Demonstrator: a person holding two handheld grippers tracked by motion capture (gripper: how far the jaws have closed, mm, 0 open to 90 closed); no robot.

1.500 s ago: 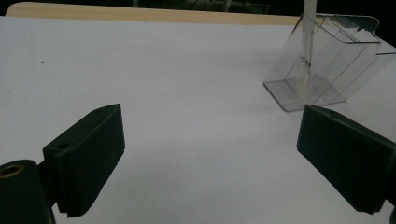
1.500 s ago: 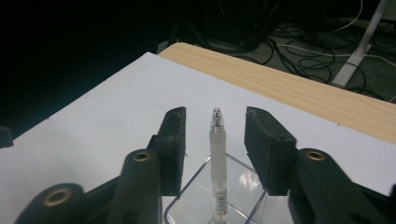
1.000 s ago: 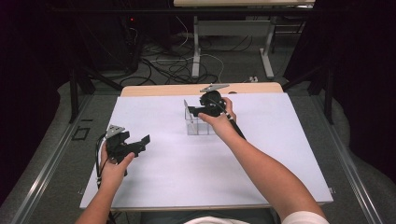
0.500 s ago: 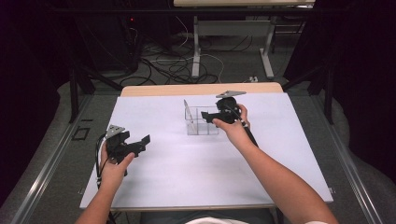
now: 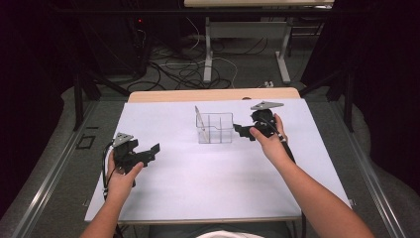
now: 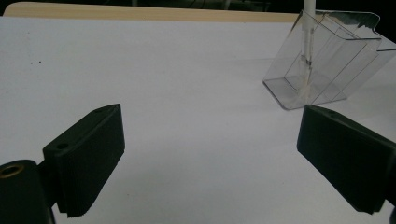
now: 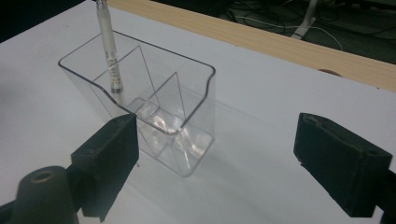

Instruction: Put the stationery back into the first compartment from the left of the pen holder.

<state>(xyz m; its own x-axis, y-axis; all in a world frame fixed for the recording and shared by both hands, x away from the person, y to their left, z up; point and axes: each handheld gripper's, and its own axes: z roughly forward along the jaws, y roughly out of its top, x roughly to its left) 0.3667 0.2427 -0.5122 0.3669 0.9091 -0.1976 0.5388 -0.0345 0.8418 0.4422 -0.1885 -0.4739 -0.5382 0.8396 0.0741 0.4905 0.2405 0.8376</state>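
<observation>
A clear plastic organizer (image 5: 215, 130) with several compartments stands at the far middle of the white table. A white pen (image 5: 199, 119) leans upright in its left compartment. My right gripper (image 5: 240, 131) is just to the right of the organizer, apart from it; its jaws have just been opening and stand open with nothing between them. In the right gripper view the organizer (image 7: 205, 107) and pen (image 7: 109, 46) sit ahead of the left jaw. My left gripper (image 5: 151, 151) rests open at the table's left, with the organizer (image 6: 322, 60) far ahead of it.
A white sheet (image 5: 208, 188) covers the table, with a wooden strip (image 5: 213, 94) along the far edge. Beyond it are table legs and cables on the floor (image 5: 198, 64). A dark rail runs along the left side (image 5: 49, 178).
My right gripper has moved right, from over the organizer to beside it, and its jaws have opened. The pen stays standing in the organizer. The left gripper has not moved.
</observation>
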